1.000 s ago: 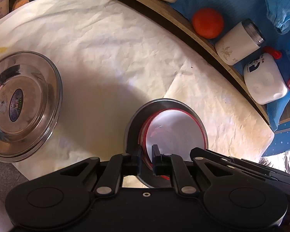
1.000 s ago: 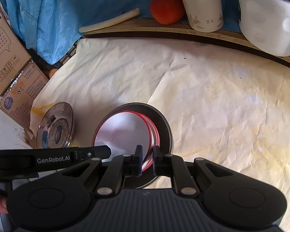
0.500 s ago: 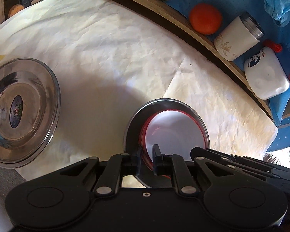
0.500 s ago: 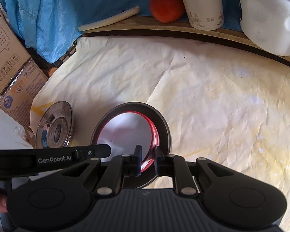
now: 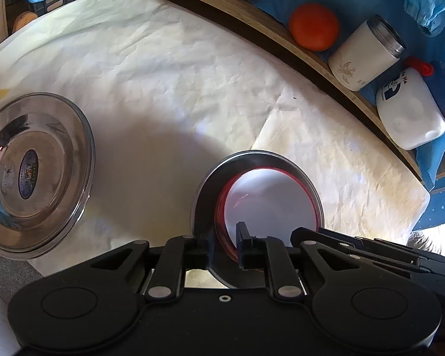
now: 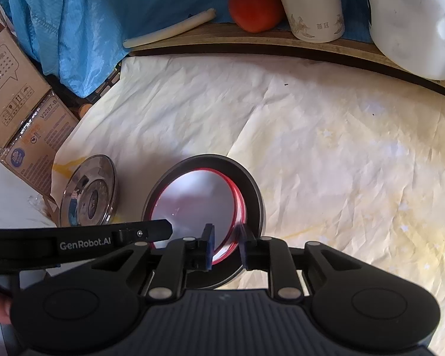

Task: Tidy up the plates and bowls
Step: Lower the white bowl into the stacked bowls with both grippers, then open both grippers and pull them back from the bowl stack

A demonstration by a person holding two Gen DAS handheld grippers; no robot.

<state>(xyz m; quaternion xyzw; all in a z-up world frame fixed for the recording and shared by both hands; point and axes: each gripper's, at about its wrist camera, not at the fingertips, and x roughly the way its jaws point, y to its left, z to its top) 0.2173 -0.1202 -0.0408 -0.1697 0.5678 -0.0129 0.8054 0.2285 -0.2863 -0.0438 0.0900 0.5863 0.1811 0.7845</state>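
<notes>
Presently, both grippers point steeply down at the same stack in the lower centre of each frame: a dark-rimmed metal plate (image 5: 203,195) carrying red-rimmed white plates (image 5: 270,198) nested inside it, resting on crumpled cream paper (image 5: 163,74). The left gripper (image 5: 224,244) straddles the near left edge of the stack; its jaws are opening, with the rims between them and a visible gap on the inner side, so the pads no longer clamp. The right gripper (image 6: 226,244) straddles the near right edge, seen in the right wrist view; its jaws are likewise opening, blue pads standing clear on either side of the red rim. The left gripper's body crosses the lower left of that view. 1 steel bowl (image 5: 29,190) sits apart at the left edge of the left wrist view, on the paper. An orange ball (image 5: 314,26), a white cup (image 5: 368,53) and a white jug (image 5: 409,115) lie at upper right.
</notes>
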